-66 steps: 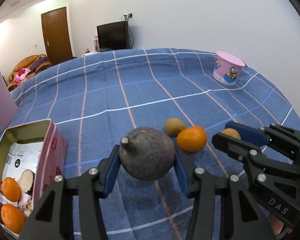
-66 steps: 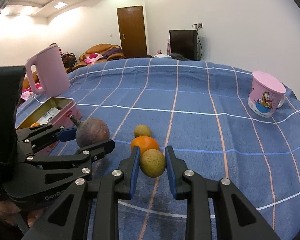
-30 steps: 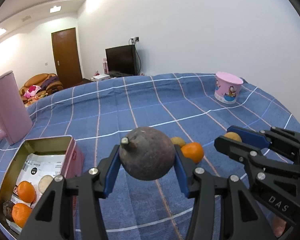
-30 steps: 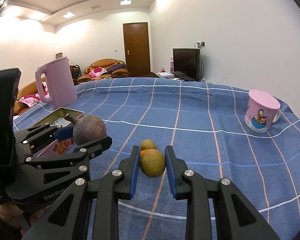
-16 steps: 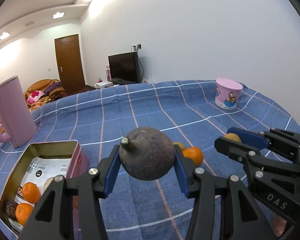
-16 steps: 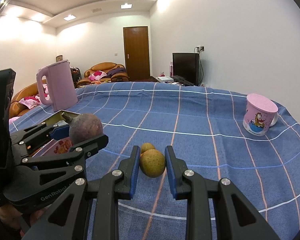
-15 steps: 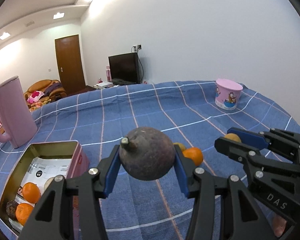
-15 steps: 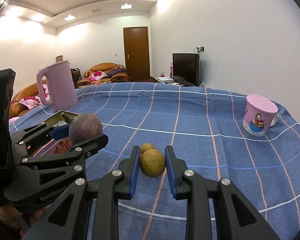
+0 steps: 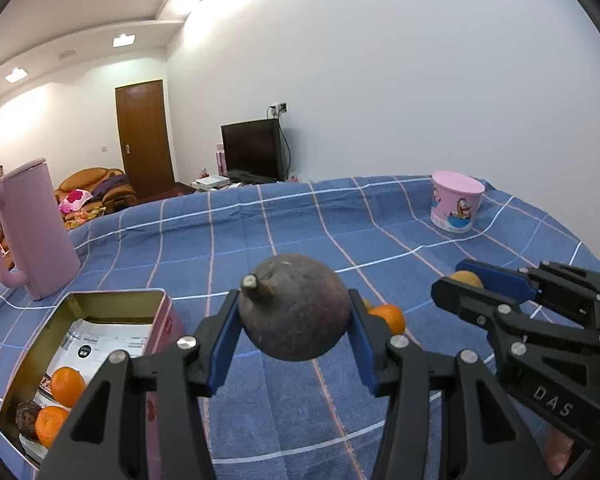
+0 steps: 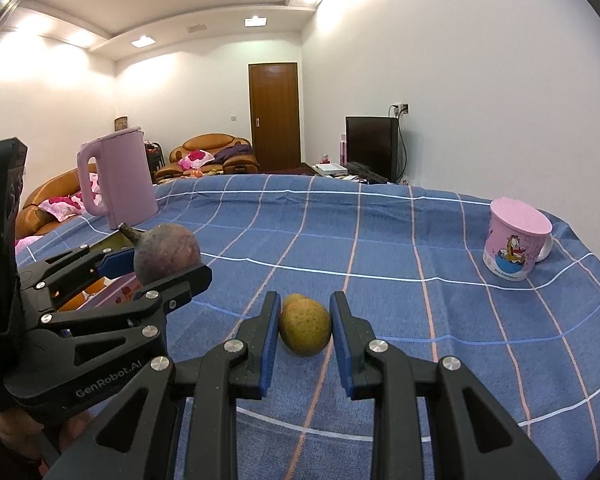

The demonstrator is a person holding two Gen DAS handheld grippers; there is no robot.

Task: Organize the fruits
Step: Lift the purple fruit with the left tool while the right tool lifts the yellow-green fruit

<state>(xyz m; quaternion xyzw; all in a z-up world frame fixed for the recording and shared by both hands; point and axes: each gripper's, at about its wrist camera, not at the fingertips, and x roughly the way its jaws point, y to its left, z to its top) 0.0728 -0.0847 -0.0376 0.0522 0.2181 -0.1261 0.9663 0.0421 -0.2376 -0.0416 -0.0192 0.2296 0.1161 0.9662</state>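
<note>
My left gripper [image 9: 294,338] is shut on a dark purple round fruit [image 9: 294,312] with a short stem and holds it above the blue checked cloth; it also shows in the right wrist view [image 10: 166,254]. My right gripper [image 10: 305,328] is shut on a yellow-green fruit [image 10: 305,327], held above the cloth. An open tin box [image 9: 100,312] at lower left holds two oranges [image 9: 66,386] and a dark fruit. An orange [image 9: 388,317] and another small yellow-green fruit [image 10: 292,301] lie on the cloth beyond the grippers.
A pink kettle [image 9: 32,232] stands behind the tin at far left. A pink cartoon cup [image 9: 456,206] stands at far right on the cloth. The right gripper's body [image 9: 540,320] is close to the right of my left gripper.
Both grippers have risen with their fruits still held, so the table looks lower and more of the room shows. The orange is now hidden behind the held fruit in the right wrist view.
</note>
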